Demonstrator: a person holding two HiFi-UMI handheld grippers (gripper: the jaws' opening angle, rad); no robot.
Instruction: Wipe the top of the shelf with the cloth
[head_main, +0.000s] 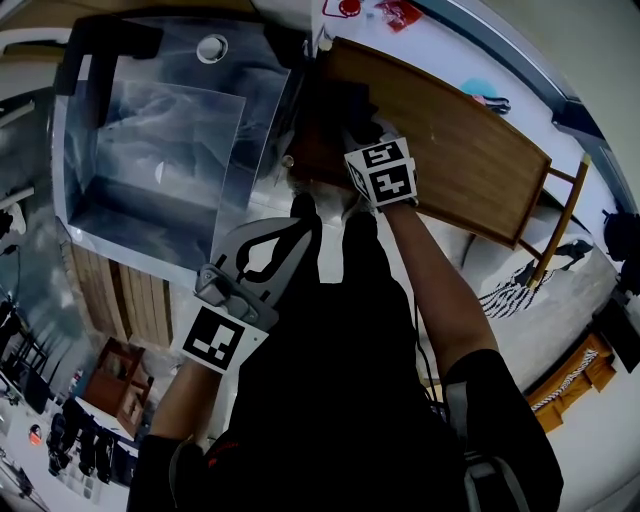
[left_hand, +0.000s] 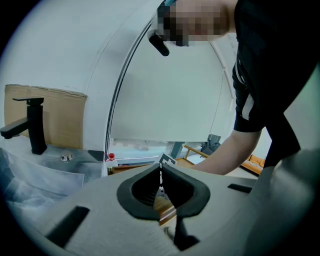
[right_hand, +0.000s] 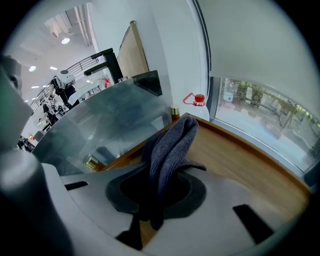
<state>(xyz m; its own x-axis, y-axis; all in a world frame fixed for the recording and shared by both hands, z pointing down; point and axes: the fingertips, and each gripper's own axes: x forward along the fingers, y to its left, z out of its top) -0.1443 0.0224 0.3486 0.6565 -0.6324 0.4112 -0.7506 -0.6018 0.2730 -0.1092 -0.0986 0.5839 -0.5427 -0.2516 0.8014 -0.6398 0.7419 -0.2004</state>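
The wooden shelf top runs across the upper right of the head view. My right gripper is over its left end, shut on a dark grey cloth. In the right gripper view the cloth stands bunched between the jaws of the right gripper, draping onto the shelf top. My left gripper hangs below the shelf's near edge, shut with nothing in it. In the left gripper view the left gripper shows its pads pressed together, with a strip of the shelf behind them.
A sink covered in clear plastic film lies left of the shelf, with a black faucet at its back. A small red object sits by the window rail behind the shelf. A wooden chair frame stands to the right.
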